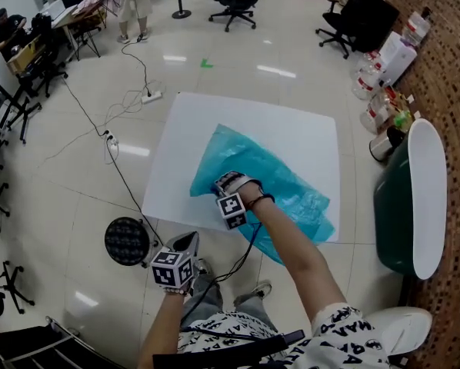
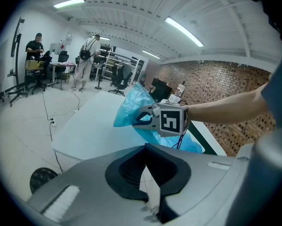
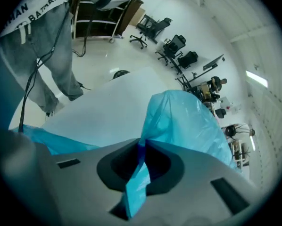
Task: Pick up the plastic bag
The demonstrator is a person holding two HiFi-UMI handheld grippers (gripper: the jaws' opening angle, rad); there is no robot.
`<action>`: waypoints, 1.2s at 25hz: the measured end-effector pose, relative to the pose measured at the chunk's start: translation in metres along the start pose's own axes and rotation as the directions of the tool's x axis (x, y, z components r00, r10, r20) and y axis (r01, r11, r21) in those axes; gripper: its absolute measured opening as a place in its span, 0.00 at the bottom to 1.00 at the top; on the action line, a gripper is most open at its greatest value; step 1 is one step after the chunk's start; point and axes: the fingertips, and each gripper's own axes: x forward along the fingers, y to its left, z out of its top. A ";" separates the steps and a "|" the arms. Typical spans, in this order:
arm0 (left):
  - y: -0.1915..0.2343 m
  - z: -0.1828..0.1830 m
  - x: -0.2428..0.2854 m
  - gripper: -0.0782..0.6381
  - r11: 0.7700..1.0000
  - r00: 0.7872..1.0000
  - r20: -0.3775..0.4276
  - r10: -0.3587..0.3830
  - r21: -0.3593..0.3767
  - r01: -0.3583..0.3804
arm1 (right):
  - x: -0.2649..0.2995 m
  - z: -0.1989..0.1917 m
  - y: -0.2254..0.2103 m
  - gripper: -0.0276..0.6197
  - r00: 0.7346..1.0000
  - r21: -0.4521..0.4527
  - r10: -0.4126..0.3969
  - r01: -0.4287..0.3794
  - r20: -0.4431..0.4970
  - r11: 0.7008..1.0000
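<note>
A crumpled turquoise plastic bag [image 1: 291,191] lies on a white sheet [image 1: 215,121] spread on the floor. My right gripper [image 1: 224,181] sits at the bag's near left corner, shut on a fold of it. In the right gripper view a strip of the bag [image 3: 188,121] runs pinched between the jaws of that gripper [image 3: 143,145], and the corner rises off the sheet. My left gripper [image 1: 185,244] hangs close to my body, off the sheet, jaws together and empty. In the left gripper view, the left gripper [image 2: 146,147] looks toward the right gripper [image 2: 136,121] and the bag [image 2: 131,107].
A black round object [image 1: 128,241] stands on the floor left of the left gripper. A dark green tub with a white top [image 1: 415,206] is at the right. Bottles and bags [image 1: 384,91] line the brick wall. Cables [image 1: 115,152] cross the floor; office chairs [image 1: 234,2] stand beyond.
</note>
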 end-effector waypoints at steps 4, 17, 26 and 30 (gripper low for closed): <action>0.016 -0.006 0.000 0.11 1.000 1.000 -0.017 0.012 -0.013 -0.012 | 0.020 0.023 0.017 0.10 0.997 0.130 0.047 -0.055 0.062 0.990; 0.027 0.022 0.051 0.11 0.988 0.999 -0.046 -0.023 0.152 0.029 | -0.028 -0.034 -0.019 0.63 0.942 0.880 -0.106 -0.251 0.318 0.402; 0.031 0.016 0.152 0.11 0.927 0.974 -0.209 -0.090 0.340 0.159 | -0.146 -0.177 0.147 0.63 0.948 0.919 -0.183 0.185 -0.260 -0.348; 0.033 0.011 0.173 0.11 0.905 0.965 -0.259 -0.049 0.398 0.153 | -0.159 -0.182 0.234 0.63 0.943 0.849 0.014 0.306 -0.332 -0.430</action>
